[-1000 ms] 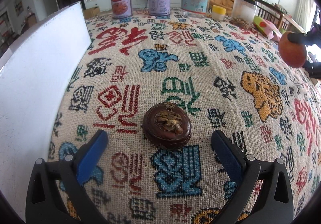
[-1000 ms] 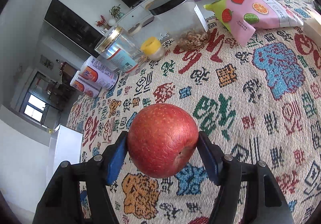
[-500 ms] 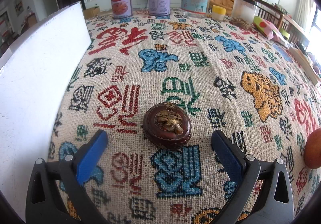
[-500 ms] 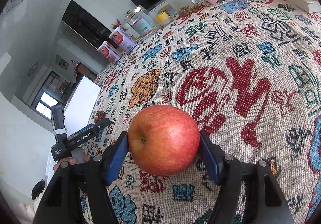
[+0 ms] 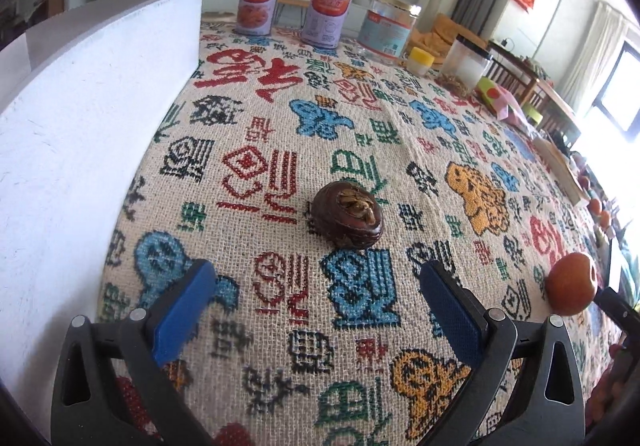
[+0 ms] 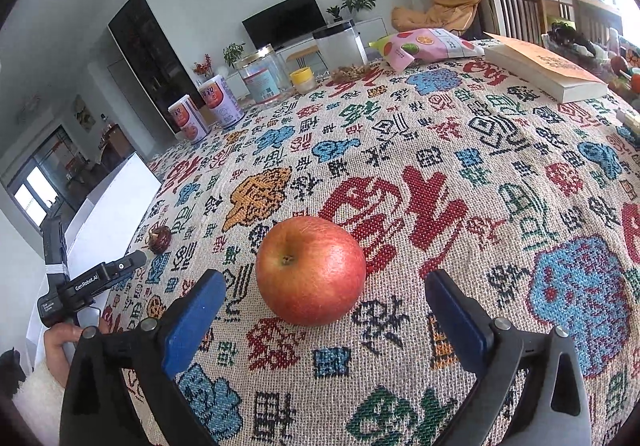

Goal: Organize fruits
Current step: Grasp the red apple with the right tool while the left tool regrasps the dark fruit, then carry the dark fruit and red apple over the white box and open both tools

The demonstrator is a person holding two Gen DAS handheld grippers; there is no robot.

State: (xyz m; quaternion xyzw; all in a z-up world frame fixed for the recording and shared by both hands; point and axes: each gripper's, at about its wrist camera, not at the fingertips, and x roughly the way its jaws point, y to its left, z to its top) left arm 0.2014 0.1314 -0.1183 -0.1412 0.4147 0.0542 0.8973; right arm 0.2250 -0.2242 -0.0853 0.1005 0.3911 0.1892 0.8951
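Observation:
A red apple [image 6: 311,271] rests on the patterned tablecloth [image 6: 420,182] between the blue pads of my right gripper [image 6: 320,310], whose jaws are opening and stand clear of it on both sides. The same apple [image 5: 571,288] shows at the right edge of the left wrist view. A dark brown mangosteen [image 5: 347,215] lies on the cloth just ahead of my left gripper [image 5: 316,306], which is open and holds nothing. In the right wrist view the mangosteen [image 6: 160,238] sits far left, near the left gripper's body [image 6: 86,284] held by a hand [image 6: 64,338].
A white board [image 5: 88,134] runs along the left side of the table. At the back stand two snack cans [image 5: 260,2], a clear jar [image 5: 390,26], a yellow-lidded pot [image 5: 419,60] and a plastic container [image 5: 466,64]. A pink snack bag [image 6: 424,44] and a book [image 6: 548,70] lie back right.
My right gripper carried the apple leftwards and down to the cloth, then opened its jaws off it. The left gripper drew back slightly and turned; the mangosteen stayed put.

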